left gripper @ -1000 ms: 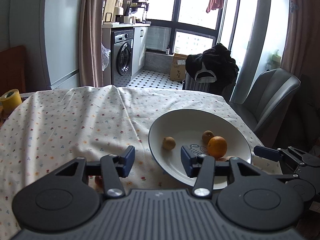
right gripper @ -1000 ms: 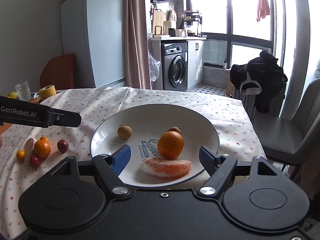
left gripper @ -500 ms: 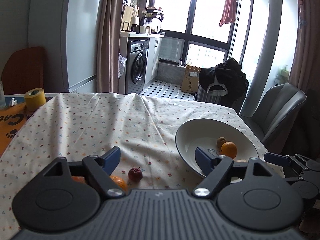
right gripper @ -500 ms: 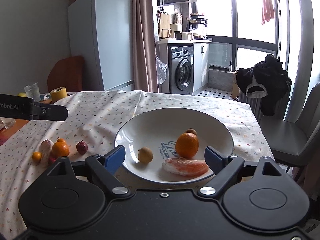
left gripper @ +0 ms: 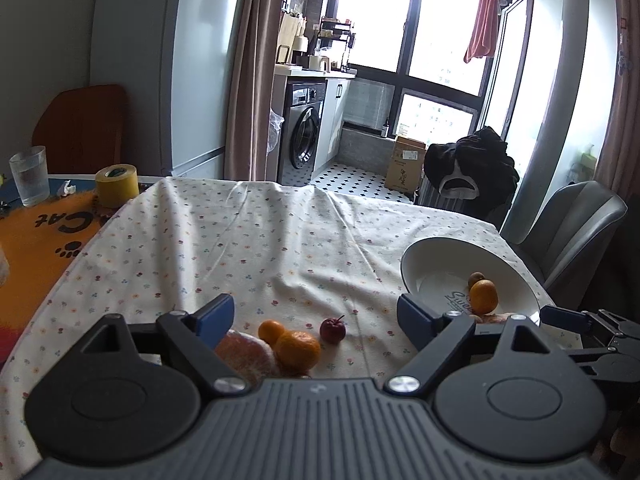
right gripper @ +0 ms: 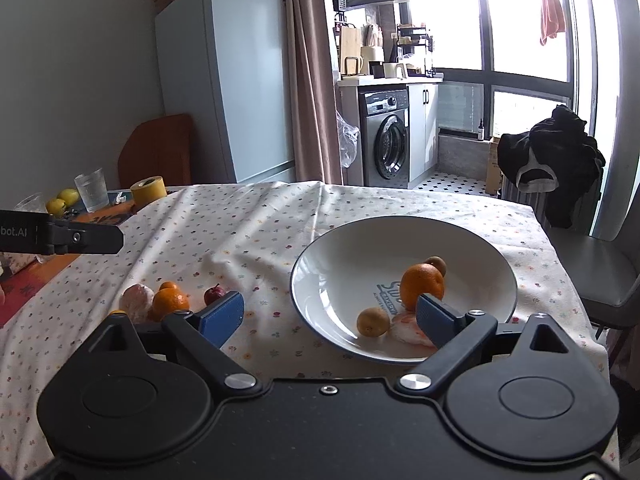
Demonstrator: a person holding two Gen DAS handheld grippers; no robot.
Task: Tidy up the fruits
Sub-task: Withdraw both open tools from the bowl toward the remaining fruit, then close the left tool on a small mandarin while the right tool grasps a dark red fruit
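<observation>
A white bowl (right gripper: 400, 224) on the flowered tablecloth holds an orange (right gripper: 422, 286), a brown fruit (right gripper: 436, 265), a yellowish round fruit (right gripper: 373, 321) and a wrapped pink segment (right gripper: 404, 330). Left of the bowl lie a tangerine (left gripper: 298, 350), a smaller one (left gripper: 270, 330), a small red fruit (left gripper: 332, 329) and a wrapped pale fruit (left gripper: 244, 354). My left gripper (left gripper: 316, 318) hangs open just over these loose fruits and holds nothing. My right gripper (right gripper: 328, 316) is open and empty above the bowl's near-left rim.
A glass of water (right gripper: 92, 190), a yellow tape roll (right gripper: 149, 190) and yellow fruits (right gripper: 64, 200) stand at the table's far left on an orange mat (left gripper: 36, 240). A grey chair (right gripper: 592, 264) sits beyond the right table edge.
My left gripper has swung left, away from the bowl, and now sits over the loose fruits. My right gripper has shifted left, so the bowl lies further right in its view.
</observation>
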